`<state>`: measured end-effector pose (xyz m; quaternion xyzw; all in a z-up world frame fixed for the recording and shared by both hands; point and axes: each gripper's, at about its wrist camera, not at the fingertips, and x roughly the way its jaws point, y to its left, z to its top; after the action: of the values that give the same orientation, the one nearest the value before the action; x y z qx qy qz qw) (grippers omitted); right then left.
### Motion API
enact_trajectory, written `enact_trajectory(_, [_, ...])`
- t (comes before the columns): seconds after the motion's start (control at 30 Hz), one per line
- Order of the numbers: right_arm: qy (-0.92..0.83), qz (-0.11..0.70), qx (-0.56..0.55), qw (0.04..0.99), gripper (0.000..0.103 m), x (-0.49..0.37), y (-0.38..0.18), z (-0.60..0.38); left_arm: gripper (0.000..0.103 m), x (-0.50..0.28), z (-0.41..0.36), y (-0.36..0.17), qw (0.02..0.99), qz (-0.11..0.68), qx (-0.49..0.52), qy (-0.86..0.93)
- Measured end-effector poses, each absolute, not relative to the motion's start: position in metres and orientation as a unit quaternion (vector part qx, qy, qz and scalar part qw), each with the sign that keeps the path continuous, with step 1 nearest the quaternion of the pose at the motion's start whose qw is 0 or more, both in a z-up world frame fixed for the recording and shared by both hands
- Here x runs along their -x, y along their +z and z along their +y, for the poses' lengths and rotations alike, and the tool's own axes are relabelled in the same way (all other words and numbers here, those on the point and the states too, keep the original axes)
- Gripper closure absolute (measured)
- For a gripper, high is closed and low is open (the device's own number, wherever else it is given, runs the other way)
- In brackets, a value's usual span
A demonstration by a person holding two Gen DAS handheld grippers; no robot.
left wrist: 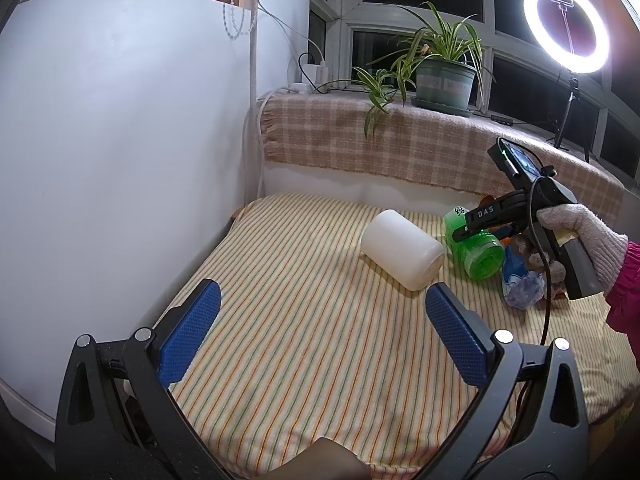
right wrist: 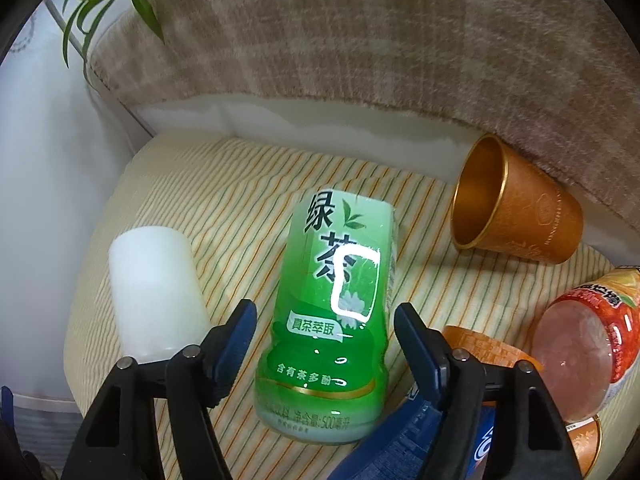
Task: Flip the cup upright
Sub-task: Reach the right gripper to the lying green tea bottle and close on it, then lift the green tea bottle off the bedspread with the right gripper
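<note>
Nothing flipped yet, as far as visible: every cup in view on its side on the striped cloth (left wrist: 304,320). White cup (left wrist: 402,254) lying mid-table, closed end toward near right; green tea-label cup (right wrist: 336,312) lying just right of it, open end toward near side in left wrist view; copper paper cup (right wrist: 516,216) tipped at far right, mouth facing left, tucked against the plaid blanket (right wrist: 360,60). Red-label bottle piece (right wrist: 580,344) and blue wrapper (right wrist: 404,444) crowding near right (more orange paper stuff under there, can't tell what). Right gripper (right wrist: 324,330), held in a gloved hand (left wrist: 580,236), hovering over the green cup w/ jaws spread wide either side of its body, not touching, gripping nothing. Left gripper (left wrist: 320,328) parked near side, low over bare cloth, jaws wide apart, nothing between the blue pads (left wrist: 188,340), white cup just beyond its right finger. Judging by that: approach stage only, approx. zero progress. Left to do: close on one cup (green looks the likely pick), lift, rotate mouth-up, set down on a flat bit of cloth. Risk guess: slick label + round body may roll or slip; neighbours close both sides, so little room to swing. Plant (left wrist: 444,60) and ring light (left wrist: 566,24) far back on sill, well clear.
</note>
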<state>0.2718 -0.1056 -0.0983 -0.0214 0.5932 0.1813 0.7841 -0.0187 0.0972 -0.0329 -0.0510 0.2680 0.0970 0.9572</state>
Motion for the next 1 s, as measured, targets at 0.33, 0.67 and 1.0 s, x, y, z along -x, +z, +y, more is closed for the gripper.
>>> enact_trajectory(0.33, [0.182, 0.593, 0.026, 0.784, 0.040, -0.271, -0.098, -0.098, 0.000, 0.020, 0.098, -0.032, 0.958, 0.266, 0.051, 0.097])
enact_trajectory(0.67, [0.202, 0.561, 0.009, 0.803, 0.040, -0.258, -0.069, -0.093, 0.000, 0.026, 0.098, -0.028, 0.960, 0.260, 0.051, 0.095])
enact_trajectory(1.0, [0.237, 0.529, -0.033, 0.814, 0.040, -0.220, -0.035, -0.105, 0.000, 0.032, 0.091, -0.025, 0.961, 0.257, 0.049, 0.091])
